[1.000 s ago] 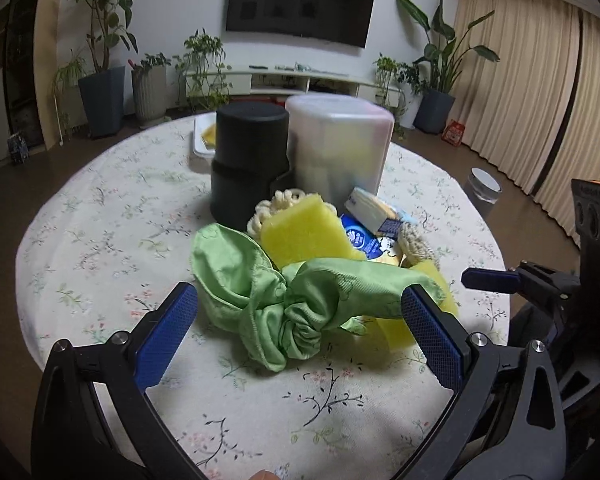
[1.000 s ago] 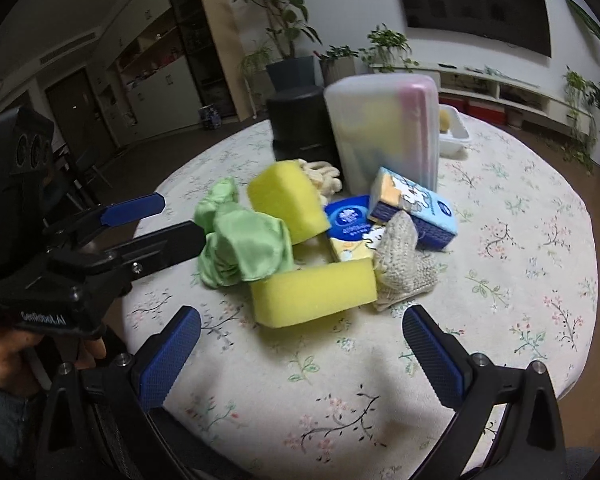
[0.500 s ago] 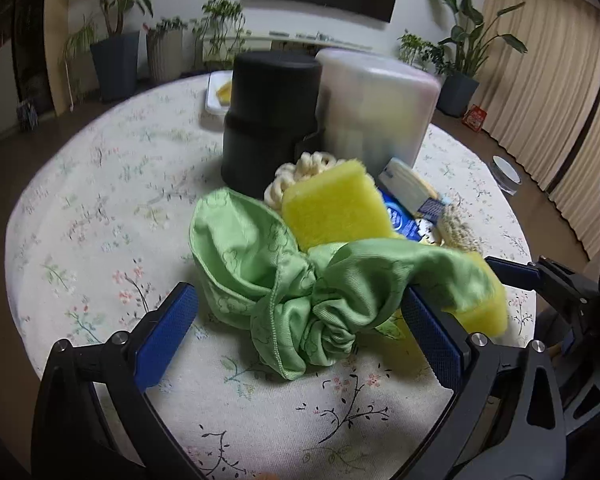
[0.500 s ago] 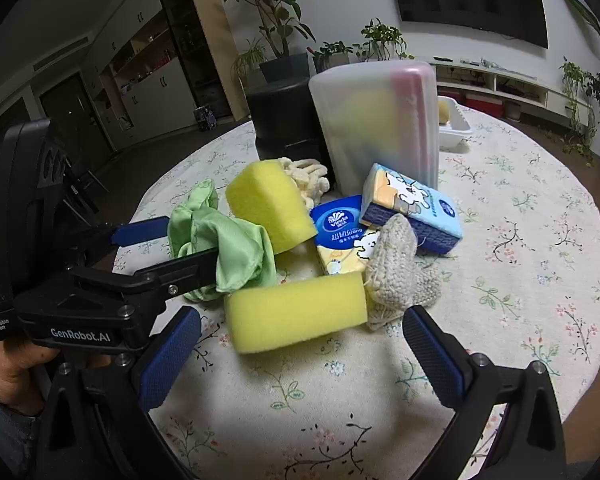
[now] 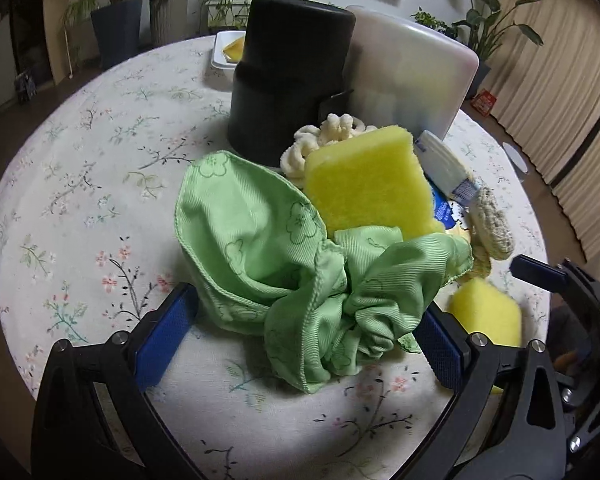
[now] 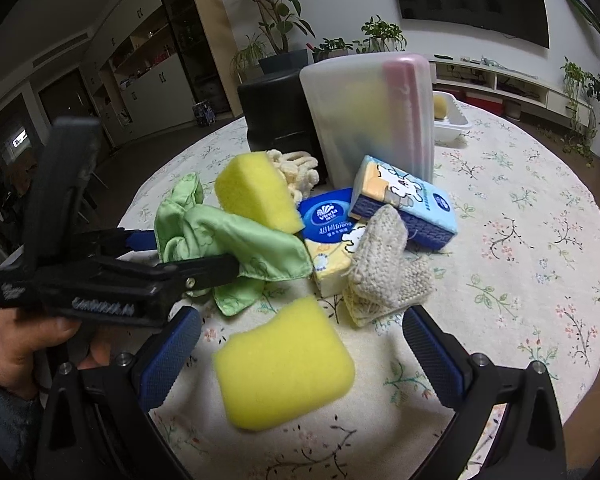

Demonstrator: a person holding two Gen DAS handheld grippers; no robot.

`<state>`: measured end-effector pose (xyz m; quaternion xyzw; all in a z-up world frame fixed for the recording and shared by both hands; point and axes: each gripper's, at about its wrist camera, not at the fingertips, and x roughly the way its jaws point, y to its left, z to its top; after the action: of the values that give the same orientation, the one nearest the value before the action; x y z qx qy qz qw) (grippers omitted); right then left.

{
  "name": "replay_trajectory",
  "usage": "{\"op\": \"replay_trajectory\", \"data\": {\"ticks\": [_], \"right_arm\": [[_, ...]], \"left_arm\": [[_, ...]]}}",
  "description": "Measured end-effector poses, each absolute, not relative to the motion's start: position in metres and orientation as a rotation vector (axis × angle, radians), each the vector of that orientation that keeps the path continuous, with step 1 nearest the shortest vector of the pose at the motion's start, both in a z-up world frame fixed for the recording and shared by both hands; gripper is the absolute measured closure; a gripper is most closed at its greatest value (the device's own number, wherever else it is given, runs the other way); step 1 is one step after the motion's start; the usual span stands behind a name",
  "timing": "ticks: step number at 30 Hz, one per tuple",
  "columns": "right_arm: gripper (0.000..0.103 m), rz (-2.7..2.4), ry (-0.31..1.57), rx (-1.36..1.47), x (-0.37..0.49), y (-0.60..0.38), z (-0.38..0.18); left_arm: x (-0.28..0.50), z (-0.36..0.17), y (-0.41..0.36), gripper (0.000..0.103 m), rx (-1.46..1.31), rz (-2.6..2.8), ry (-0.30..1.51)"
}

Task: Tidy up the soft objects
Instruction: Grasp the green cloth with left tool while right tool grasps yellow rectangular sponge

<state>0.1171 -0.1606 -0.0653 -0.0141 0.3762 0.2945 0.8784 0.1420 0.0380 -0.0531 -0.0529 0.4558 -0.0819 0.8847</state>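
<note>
A crumpled green cloth (image 5: 284,264) lies on the round flowered table, between the open fingers of my left gripper (image 5: 300,340); it also shows in the right wrist view (image 6: 228,240). A yellow sponge (image 6: 284,364) lies between the open fingers of my right gripper (image 6: 300,360); it shows in the left wrist view too (image 5: 486,314). A second yellow sponge (image 5: 368,184) leans on the pile behind the cloth. A knitted beige piece (image 6: 384,256), a cream looped scrubber (image 5: 324,140) and tissue packs (image 6: 408,212) lie close by.
A black cylinder container (image 5: 288,72) and a frosted plastic box (image 5: 408,76) stand behind the pile. A white dish (image 5: 228,52) sits at the far table edge. The tablecloth (image 5: 80,184) spreads left of the pile. The left gripper body (image 6: 112,280) crosses the right wrist view.
Both grippers have moved forward. The green cloth now sits between the left fingers and the near yellow sponge between the right fingers.
</note>
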Motion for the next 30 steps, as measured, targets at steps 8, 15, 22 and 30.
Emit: {"op": "replay_trajectory", "data": {"ticks": [8,15,22,30], "right_arm": [[0.0,0.614,0.811,-0.068,0.107,-0.154,-0.075],[0.0,0.574,0.835,-0.054,0.111,-0.151,-0.081],[0.0,0.54,0.829,-0.087,0.11,-0.145,-0.086],[0.0,0.459,0.808,-0.164,0.1,-0.137,-0.091]], "left_arm": [[0.127,-0.051,0.055,0.028,-0.157,-0.115,0.905],[0.123,-0.051,0.054,0.036,-0.147,-0.103,0.903],[0.126,-0.052,0.052,0.036,-0.109,-0.103,0.881],[0.128,-0.053,0.049,0.034,-0.072,-0.09,0.86]]}}
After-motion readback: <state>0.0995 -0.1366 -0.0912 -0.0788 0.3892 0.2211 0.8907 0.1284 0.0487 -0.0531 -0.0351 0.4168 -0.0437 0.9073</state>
